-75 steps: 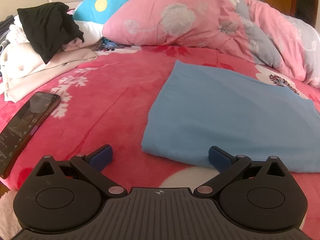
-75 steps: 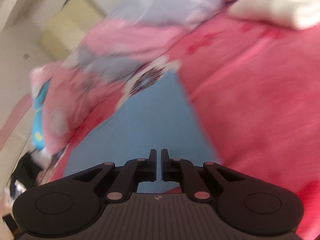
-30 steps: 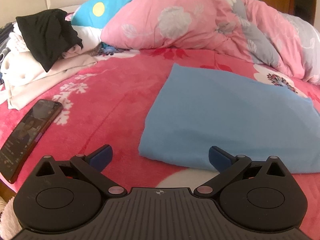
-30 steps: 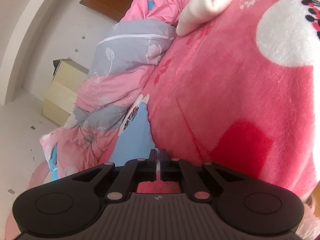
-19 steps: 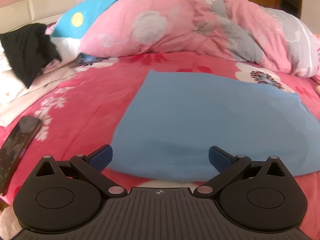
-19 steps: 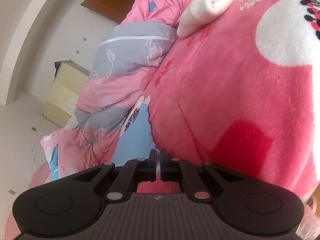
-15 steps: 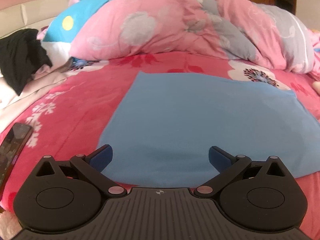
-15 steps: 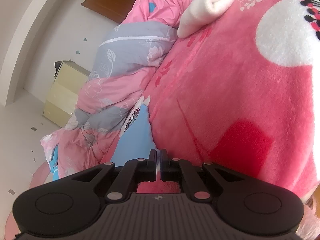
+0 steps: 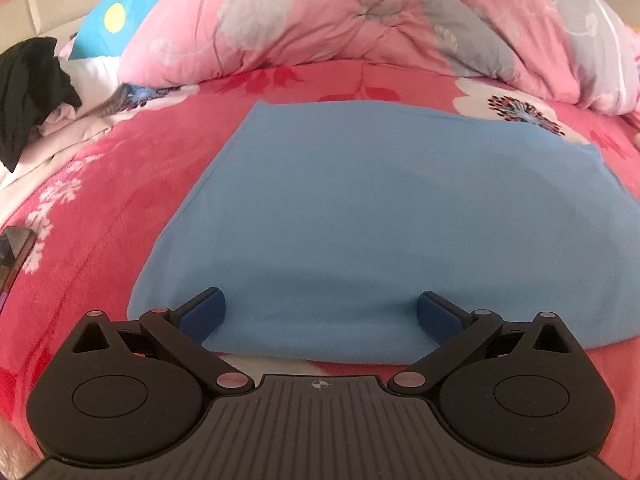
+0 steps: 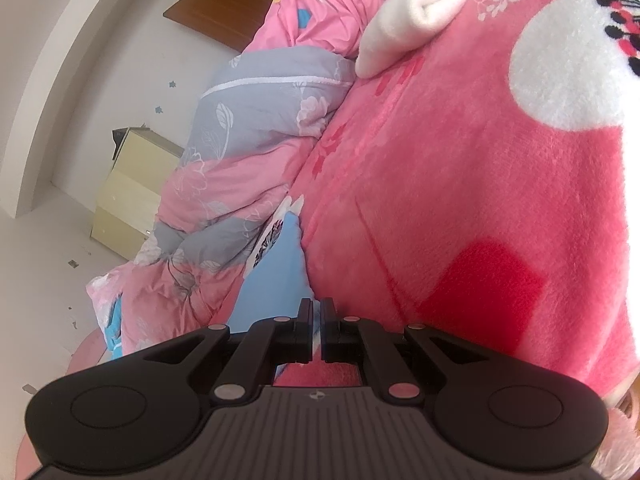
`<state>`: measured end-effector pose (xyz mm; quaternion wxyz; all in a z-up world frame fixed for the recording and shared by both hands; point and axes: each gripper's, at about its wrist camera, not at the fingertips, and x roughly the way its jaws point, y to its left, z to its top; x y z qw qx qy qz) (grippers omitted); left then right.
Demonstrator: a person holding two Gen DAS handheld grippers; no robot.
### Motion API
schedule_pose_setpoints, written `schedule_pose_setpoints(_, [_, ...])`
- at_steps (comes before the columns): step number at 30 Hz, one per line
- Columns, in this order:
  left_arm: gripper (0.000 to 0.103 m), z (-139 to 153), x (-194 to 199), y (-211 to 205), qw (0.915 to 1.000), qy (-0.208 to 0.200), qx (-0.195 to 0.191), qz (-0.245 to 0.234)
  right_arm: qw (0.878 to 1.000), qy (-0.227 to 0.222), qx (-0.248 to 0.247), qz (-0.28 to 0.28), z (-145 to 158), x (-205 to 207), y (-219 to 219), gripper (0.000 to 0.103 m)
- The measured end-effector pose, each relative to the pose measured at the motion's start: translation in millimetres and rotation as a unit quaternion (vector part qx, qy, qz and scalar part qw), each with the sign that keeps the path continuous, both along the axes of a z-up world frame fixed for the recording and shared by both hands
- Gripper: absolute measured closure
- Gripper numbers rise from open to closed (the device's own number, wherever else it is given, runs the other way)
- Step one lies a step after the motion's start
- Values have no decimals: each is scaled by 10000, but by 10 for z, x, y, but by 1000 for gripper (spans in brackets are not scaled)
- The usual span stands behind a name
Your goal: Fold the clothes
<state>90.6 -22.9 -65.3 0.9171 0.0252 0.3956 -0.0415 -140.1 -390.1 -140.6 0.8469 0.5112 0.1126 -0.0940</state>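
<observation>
Left gripper (image 9: 320,308) is hovering wide open over the folded light-blue cloth (image 9: 380,216); right gripper (image 10: 316,320) is sitting closed, holding nothing.

No legible text, label, brand or number is found in either view. A small crosshair mark is seen on the black housing of the left gripper (image 9: 319,307), and a like mark on the right gripper (image 10: 316,322); neither is readable as lettering. The phone (image 9: 11,254) screen at the frame edge is too dark to be read.
</observation>
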Motion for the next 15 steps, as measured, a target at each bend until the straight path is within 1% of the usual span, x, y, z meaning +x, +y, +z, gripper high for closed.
schedule_pose_setpoints(15, [0, -5, 3, -30, 10000, 33, 8, 76, 10000, -33, 36, -15, -14, 3, -11, 100])
